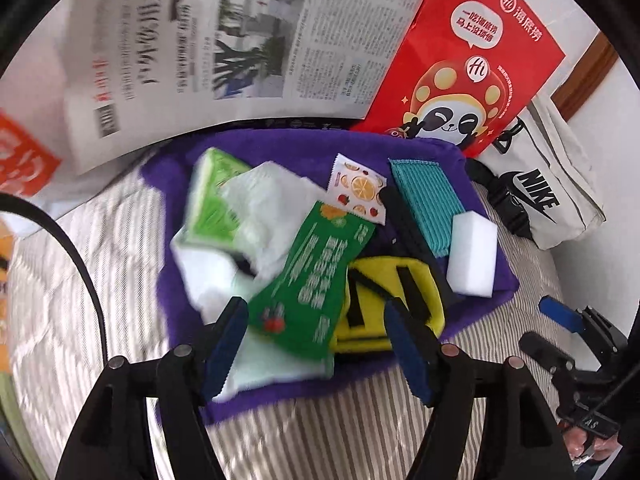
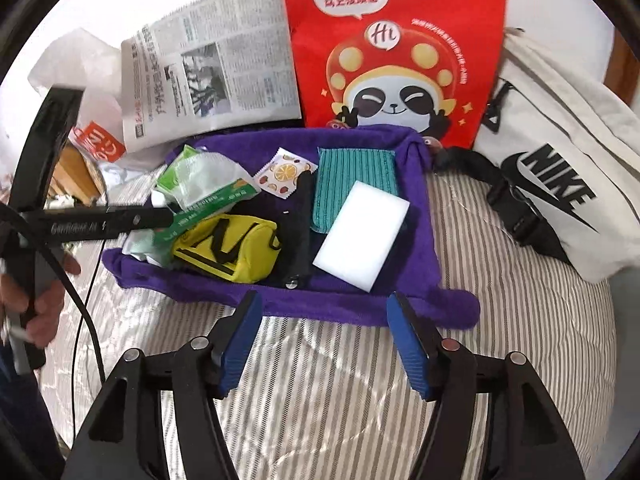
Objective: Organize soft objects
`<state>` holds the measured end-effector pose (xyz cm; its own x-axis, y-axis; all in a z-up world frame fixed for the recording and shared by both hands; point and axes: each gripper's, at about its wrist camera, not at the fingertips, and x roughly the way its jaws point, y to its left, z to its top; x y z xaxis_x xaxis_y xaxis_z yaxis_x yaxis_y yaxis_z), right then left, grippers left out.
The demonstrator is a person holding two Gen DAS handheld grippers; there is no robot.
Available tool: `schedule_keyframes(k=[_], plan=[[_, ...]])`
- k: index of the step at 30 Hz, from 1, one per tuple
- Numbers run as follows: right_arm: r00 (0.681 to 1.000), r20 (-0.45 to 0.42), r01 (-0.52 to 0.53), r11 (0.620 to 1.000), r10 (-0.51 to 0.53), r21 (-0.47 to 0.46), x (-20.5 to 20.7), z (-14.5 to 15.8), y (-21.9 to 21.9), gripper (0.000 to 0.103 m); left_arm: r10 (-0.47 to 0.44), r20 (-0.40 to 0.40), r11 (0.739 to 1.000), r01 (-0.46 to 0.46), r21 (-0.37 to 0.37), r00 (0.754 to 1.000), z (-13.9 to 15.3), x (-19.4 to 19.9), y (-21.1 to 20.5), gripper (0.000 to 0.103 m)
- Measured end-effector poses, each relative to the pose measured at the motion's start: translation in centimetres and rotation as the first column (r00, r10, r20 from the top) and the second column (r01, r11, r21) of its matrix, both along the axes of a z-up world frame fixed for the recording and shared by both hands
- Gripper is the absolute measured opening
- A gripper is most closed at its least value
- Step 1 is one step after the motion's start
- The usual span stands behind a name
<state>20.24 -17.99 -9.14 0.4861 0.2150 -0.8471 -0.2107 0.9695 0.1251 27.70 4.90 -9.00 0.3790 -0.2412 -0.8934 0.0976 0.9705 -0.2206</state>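
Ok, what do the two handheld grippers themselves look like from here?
Both match: the left gripper and right gripper have black angular frames with silver pivot bolts and ridged blue finger pads. A black cable trails from the left one.

Both fisheye views look steeply down along their own fingers at the purple towel (image 1: 488,292) on the bed (image 2: 500,320). The left one sits close over the towel's near edge; the right one stands further back, right of it. Both share the towel, red bag (image 1: 472,60) and newspaper (image 2: 208,72).
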Motion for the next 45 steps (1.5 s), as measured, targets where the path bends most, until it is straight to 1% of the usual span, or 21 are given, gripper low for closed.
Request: schedule_keyframes(k=[1, 2, 3, 5, 6, 7, 9, 11, 13, 15, 18, 20, 23, 27, 31, 34, 37, 45], plan=[[1.0, -0.008, 0.013, 1.0, -0.012, 0.012, -0.3, 0.3, -0.1, 0.073, 0.005, 0.005, 1.0, -0.005, 0.01, 1.0, 0.3, -0.6, 0.1, 0.076], [1.0, -0.012, 0.027, 1.0, -0.027, 0.015, -0.6, 0.6, -0.2, 0.076, 0.007, 0.009, 1.0, -0.007, 0.022, 1.0, 0.6, -1.3, 0.1, 0.077], [0.999, -0.008, 0.034, 0.999, -0.034, 0.012, -0.9, 0.9, -0.2, 0.076, 0.019, 0.017, 0.999, -0.019, 0.047, 1.0, 1.0, -2.2, 0.0, 0.077], [0.999, 0.022, 0.038, 0.999, -0.037, -0.011, -1.7, 1.9, 0.1, 0.08, 0.035, 0.042, 0.996, -0.038, 0.084, 0.999, 1.8, -3.6, 0.0, 0.079], [0.998, 0.041, 0.04, 0.999, -0.039, -0.017, -2.1, 2.5, 0.2, 0.081, 0.04, 0.053, 0.994, -0.045, 0.098, 0.998, 2.2, -4.4, -0.2, 0.082], [0.997, 0.058, 0.043, 0.999, -0.042, -0.019, -2.5, 3.0, 0.3, 0.085, 0.051, 0.062, 0.992, -0.057, 0.112, 0.997, 2.5, -5.2, -0.3, 0.084], [0.996, 0.083, 0.043, 0.999, -0.041, -0.021, -3.5, 4.1, 0.6, 0.089, 0.066, 0.084, 0.988, -0.077, 0.132, 0.994, 3.3, -6.9, -0.6, 0.086], [0.994, 0.108, 0.041, 0.998, -0.036, -0.051, -4.4, 5.1, 1.0, 0.098, 0.079, 0.103, 0.984, -0.094, 0.151, 0.992, 3.9, -8.2, -0.8, 0.087], [0.988, 0.144, 0.069, 0.993, -0.055, -0.097, -5.5, 6.0, 1.3, 0.101, 0.09, 0.129, 0.981, -0.11, 0.162, 0.988, 4.7, -9.6, -0.9, 0.087], [0.984, 0.164, 0.091, 0.99, -0.073, -0.104, -6.5, 6.7, 1.2, 0.101, 0.094, 0.154, 0.978, -0.121, 0.172, 0.984, 5.7, -11.2, -1.2, 0.087], [0.983, 0.158, 0.102, 0.992, -0.089, -0.072, -7.9, 7.3, 1.0, 0.103, 0.105, 0.197, 0.972, -0.142, 0.186, 0.975, 7.0, -13.4, -1.5, 0.088], [0.982, 0.157, 0.112, 0.991, -0.1, -0.068, -9.0, 7.3, 0.8, 0.103, 0.133, 0.224, 0.967, -0.176, 0.185, 0.966, 7.7, -14.8, -1.5, 0.088], [0.982, 0.153, 0.123, 0.989, -0.109, -0.087, -10.2, 7.2, 0.8, 0.103, 0.128, 0.229, 0.969, -0.171, 0.177, 0.965, 8.3, -16.5, -1.7, 0.088], [0.98, 0.154, 0.14, 0.986, -0.125, -0.092, -11.9, 7.2, 0.6, 0.103, 0.142, 0.262, 0.967, -0.19, 0.169, 0.955, 9.3, -19.1, -2.0, 0.088], [0.979, 0.172, 0.134, 0.985, -0.114, -0.107, -13.7, 7.4, 0.6, 0.103, 0.153, 0.289, 0.963, -0.208, 0.17, 0.945, 10.0, -21.2, -2.7, 0.088], [0.977, 0.183, 0.135, 0.984, -0.113, -0.113, -14.7, 7.8, 0.5, 0.103, 0.159, 0.292, 0.961, -0.216, 0.175, 0.943, 9.9, -22.1, -3.1, 0.088], [0.972, 0.199, 0.152, 0.98, -0.125, -0.125, -15.5, 8.0, 0.2, 0.103, 0.158, 0.297, 0.963, -0.213, 0.162, 0.942, 9.8, -23.0, -3.4, 0.088], [0.973, 0.2, 0.146, 0.981, -0.119, -0.128, -16.0, 7.9, 0.1, 0.103, 0.158, 0.306, 0.956, -0.222, 0.19, 0.939, 10.0, -24.0, -4.1, 0.088]])
